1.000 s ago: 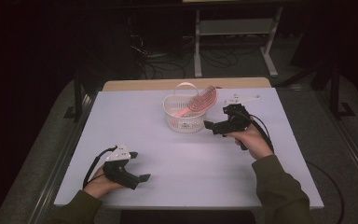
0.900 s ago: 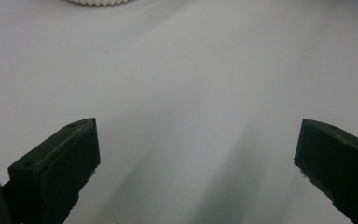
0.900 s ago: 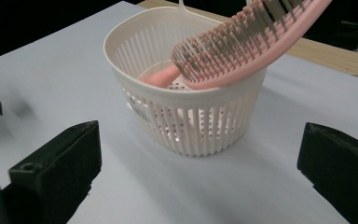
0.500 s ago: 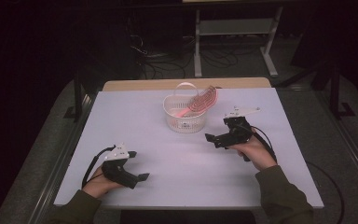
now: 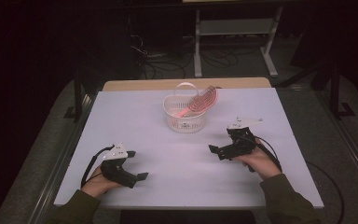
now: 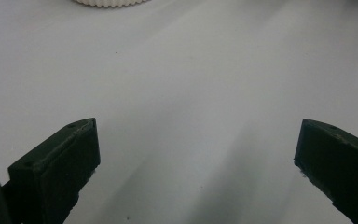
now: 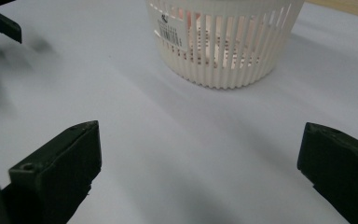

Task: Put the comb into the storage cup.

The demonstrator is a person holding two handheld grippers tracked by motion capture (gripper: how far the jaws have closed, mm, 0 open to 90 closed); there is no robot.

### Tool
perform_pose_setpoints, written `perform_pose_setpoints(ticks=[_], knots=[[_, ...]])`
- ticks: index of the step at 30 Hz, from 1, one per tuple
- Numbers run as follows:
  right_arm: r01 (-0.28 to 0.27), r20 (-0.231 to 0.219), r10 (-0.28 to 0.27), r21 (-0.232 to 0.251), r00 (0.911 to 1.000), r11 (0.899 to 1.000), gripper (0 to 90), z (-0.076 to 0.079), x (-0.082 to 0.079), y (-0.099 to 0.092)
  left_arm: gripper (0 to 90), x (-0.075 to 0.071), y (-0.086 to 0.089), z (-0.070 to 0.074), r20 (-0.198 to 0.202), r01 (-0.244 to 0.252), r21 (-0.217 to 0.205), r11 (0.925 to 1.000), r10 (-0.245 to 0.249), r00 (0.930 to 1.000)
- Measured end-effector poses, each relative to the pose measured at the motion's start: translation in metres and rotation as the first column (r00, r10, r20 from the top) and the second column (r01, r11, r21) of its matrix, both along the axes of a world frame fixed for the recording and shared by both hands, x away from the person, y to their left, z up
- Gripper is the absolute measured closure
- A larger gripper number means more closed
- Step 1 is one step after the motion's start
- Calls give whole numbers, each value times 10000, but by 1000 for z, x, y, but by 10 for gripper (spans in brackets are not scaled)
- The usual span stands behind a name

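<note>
Both your tongs are spread wide and empty. The right tongs (image 5: 216,150) sit low over the bench (image 5: 135,116), near the white basket (image 5: 185,115). The pink brush (image 5: 200,102) leans inside it. The left tongs (image 5: 137,178) rest near the front edge.

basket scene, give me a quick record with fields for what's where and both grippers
basket: white slatted basket with a handle, upright at the table's far middle
contents: pink brush leaning inside, sticking out over the rim
left gripper: open, empty, near left of the table
right gripper: open, empty, right of the basket, apart from it
surface: white table
</note>
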State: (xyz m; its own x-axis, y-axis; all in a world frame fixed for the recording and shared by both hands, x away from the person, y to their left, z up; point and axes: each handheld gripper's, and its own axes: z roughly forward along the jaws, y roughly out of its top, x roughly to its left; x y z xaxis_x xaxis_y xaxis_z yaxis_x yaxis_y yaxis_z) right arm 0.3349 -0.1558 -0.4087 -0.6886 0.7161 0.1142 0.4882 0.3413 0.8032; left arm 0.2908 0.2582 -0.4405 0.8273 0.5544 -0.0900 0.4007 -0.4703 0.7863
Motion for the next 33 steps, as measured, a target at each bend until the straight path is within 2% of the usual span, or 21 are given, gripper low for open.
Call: perform_pose_setpoints(ticks=[18,22,33], knots=[[71,-138,-74,-211,9999,9998,0,-16,-33,-22,0,0,-1,0,64,31,-18,10000,-30,10000],[-47,-123,45,-222,9999,9997,0,-21,-40,-27,0,-1,-1,0,52,44,-21,10000,-44,10000],[-52,-158,48,-311,9999,9995,0,-31,-50,-37,0,-1,-1,0,61,72,-2,10000,-72,10000]])
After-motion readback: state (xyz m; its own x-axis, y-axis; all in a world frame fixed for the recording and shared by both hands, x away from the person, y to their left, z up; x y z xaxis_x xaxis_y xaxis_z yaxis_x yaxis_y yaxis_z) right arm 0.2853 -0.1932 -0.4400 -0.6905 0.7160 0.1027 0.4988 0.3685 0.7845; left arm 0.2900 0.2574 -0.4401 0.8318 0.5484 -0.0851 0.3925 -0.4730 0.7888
